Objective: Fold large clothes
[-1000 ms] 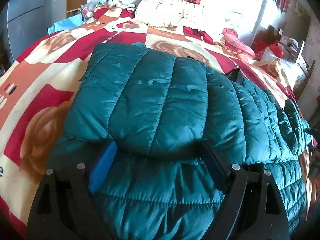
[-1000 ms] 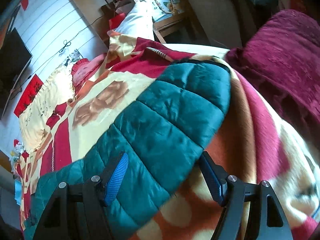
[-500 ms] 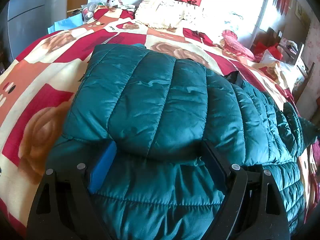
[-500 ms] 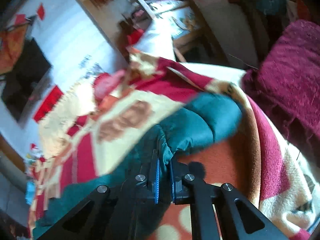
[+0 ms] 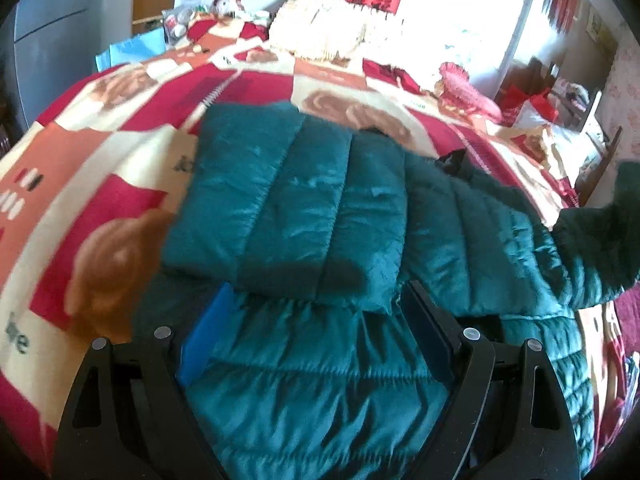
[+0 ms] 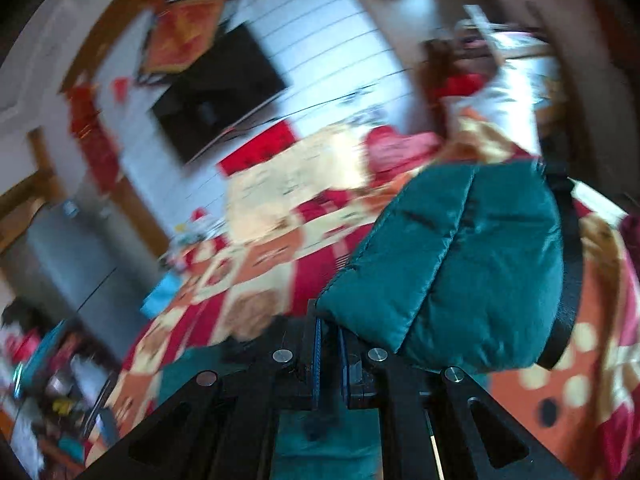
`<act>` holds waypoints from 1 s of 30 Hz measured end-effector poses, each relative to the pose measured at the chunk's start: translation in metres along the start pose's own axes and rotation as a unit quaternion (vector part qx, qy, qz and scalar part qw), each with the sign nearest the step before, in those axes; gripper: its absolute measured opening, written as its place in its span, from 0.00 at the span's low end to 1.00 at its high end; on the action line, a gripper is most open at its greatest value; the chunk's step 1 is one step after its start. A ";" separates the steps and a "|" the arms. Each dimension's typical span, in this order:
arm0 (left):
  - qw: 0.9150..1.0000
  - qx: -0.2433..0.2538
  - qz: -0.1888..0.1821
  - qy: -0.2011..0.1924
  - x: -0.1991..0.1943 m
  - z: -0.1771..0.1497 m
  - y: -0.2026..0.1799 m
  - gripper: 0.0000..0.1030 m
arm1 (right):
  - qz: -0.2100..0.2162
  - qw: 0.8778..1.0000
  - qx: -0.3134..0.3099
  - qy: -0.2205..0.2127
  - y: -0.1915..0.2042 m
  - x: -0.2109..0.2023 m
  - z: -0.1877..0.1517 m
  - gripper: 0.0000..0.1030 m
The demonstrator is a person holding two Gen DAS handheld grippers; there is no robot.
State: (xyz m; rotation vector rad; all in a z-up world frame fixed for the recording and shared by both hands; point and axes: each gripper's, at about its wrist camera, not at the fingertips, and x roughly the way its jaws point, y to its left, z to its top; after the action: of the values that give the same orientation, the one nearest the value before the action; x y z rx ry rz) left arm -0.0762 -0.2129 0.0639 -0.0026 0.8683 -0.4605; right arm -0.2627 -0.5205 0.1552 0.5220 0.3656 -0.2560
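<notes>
Spread wide, the jaws of the left gripper (image 5: pixel 316 320) hold nothing and hover over the teal quilted puffer jacket (image 5: pixel 320 216), which lies across the red, cream and orange rose-patterned blanket (image 5: pixel 80 184) with one sleeve folded flat over its body. On the right gripper (image 6: pixel 329 344) the jaws are pinched together on the edge of the other sleeve (image 6: pixel 460 264), holding it up off the blanket.

Two wrist views over one bed

The quilted teal puffer jacket (image 5: pixel 304 208) is viewed closely by the left camera, facing the headboard wall; the same jacket (image 6: pixel 460 264) and red patterned blanket (image 6: pixel 256 276) are seen tilted from the right.
</notes>
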 end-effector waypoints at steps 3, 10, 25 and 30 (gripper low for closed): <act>1.000 0.018 0.008 -0.009 -0.019 0.001 0.005 0.83 | 0.037 0.998 -0.030 0.031 0.044 0.018 -0.015 0.07; 0.999 0.017 0.010 -0.039 -0.051 0.003 0.026 0.83 | 0.089 0.988 -0.058 0.109 0.116 0.081 -0.074 0.06; 0.999 -0.034 -0.002 -0.015 -0.053 -0.005 0.061 0.83 | 0.068 0.964 -0.052 0.250 0.143 0.176 -0.161 0.26; 0.997 -0.055 -0.052 -0.015 -0.059 -0.006 0.057 0.83 | 0.099 0.964 -0.061 0.241 0.146 0.144 -0.151 0.67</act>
State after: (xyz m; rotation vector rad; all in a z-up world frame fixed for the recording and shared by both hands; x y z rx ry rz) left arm -0.0915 -0.1376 0.0931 -0.1557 0.8649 -0.5089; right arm -0.1262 -0.3396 0.0393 0.4931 0.7922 0.0935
